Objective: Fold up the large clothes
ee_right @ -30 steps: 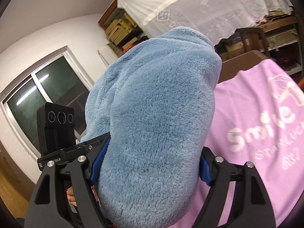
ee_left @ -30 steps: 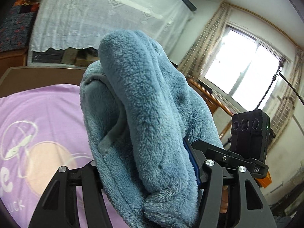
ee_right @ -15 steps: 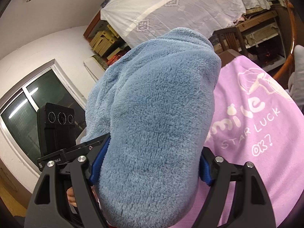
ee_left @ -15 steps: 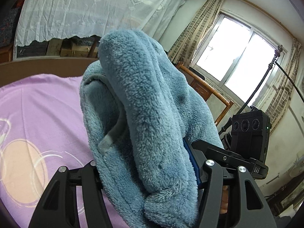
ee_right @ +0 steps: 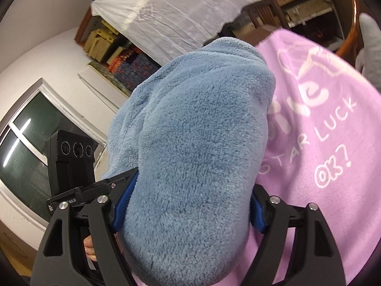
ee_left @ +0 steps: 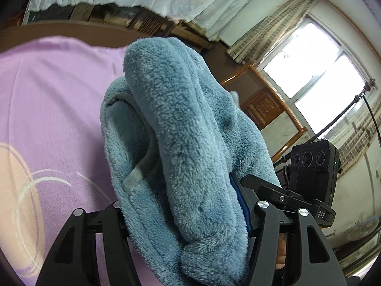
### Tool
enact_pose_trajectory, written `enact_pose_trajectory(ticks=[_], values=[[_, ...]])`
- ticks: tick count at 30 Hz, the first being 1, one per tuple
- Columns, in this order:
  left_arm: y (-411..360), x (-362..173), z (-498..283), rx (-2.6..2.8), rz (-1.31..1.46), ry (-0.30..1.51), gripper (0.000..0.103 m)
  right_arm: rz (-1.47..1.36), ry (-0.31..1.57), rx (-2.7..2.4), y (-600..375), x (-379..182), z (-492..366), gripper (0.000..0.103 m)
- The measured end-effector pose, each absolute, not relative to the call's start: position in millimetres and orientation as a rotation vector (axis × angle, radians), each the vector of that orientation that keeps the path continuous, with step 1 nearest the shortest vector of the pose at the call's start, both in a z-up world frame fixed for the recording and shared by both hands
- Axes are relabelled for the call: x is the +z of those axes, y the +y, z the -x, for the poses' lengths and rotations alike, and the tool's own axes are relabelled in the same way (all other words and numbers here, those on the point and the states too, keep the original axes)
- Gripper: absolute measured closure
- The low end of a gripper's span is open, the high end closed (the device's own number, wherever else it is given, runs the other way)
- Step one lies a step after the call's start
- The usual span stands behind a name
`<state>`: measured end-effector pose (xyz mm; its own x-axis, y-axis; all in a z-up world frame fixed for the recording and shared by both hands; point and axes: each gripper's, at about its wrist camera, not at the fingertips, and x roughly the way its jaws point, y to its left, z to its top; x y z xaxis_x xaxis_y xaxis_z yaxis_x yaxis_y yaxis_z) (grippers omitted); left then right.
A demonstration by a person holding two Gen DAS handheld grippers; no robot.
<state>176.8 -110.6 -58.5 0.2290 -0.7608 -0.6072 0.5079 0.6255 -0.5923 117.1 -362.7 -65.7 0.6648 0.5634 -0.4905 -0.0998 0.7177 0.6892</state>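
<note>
Now: carrying fold over | both jaws pinching thick fleece bunches, left gripper, right gripper | fleece held above purple sheet | next: likely lay edge flat, release

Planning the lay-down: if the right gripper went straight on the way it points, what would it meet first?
Probably the purple bedspread, beyond the blue fleece garment bunched in the right gripper; depth is unclear.

"STAR LUCK OK?" in white on the purple sheet.
</note>
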Motion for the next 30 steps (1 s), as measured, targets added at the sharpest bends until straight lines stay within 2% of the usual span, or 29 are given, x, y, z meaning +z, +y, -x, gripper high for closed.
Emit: enact_pose_trajectory(ticks=[4,7,12,14,17,24,27,29,30], values=[[-121,-90,-196,-0.838,0.282,1.137,0.038,-0.714,0.852,0.382,-364,-97,-136,0.027],[-128,-92,-198,-0.818,0.244,1.145,0.034,-0.728,0.881,0.372,-366,-116,-143,0.026],[-134,-91,-199,-0.781,0.214,1.142,0.022,-0.745,0.876,0.388,-367,-123,-147,0.026],[-129,-99,-206,-0.781,0.256,1.177,0.016,-0.730,0.880,0.379,-364,-122,-149,0.021],[-124,-99,-210,-0.787,0.306,1.206,0.015,-0.700,0.883,0.329,-364,-119,-148,0.013],[-98,-61,-174,-0.670,0.213,1.046,0.015,-0.533,0.792,0.178,-358,-75,-118,0.013],[-96,-39,-148,-0.545,0.107,0.936,0.015,-0.447,0.703,0.103,-353,-51,-98,0.020],[-103,-28,-131,-0.486,0.027,0.877,0.015,-0.392,0.645,0.077,-347,-38,-82,0.037],[-106,-27,-127,-0.469,0.000,0.865,0.014,-0.371,0.629,0.073,-342,-34,-77,0.042]])
